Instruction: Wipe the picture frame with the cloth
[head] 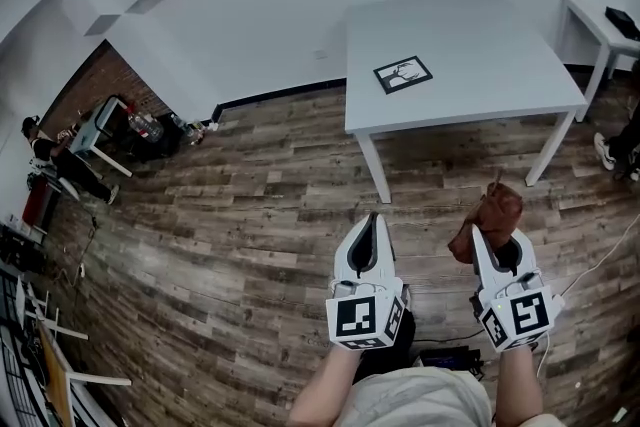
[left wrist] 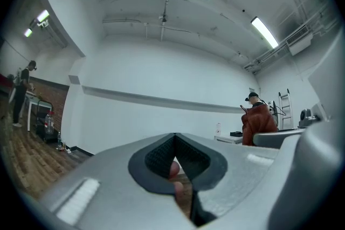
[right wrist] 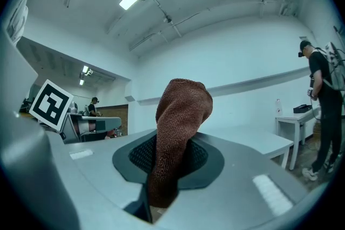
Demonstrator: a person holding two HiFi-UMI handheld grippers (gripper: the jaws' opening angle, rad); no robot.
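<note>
The picture frame, black-edged with a white mat, lies flat on the white table ahead of me. Both grippers hang over the wooden floor, well short of the table. My right gripper is shut on a brown knitted cloth, which bunches up past its jaws. In the right gripper view the cloth rises between the pads of that gripper. My left gripper is shut with nothing in it; its dark pads meet in its own view. The cloth shows there at the right.
A second white table stands at the far right with a dark object on it. A person stands beside it; their shoe is by the table leg. More people and furniture are at the far left. A cable lies on the floor.
</note>
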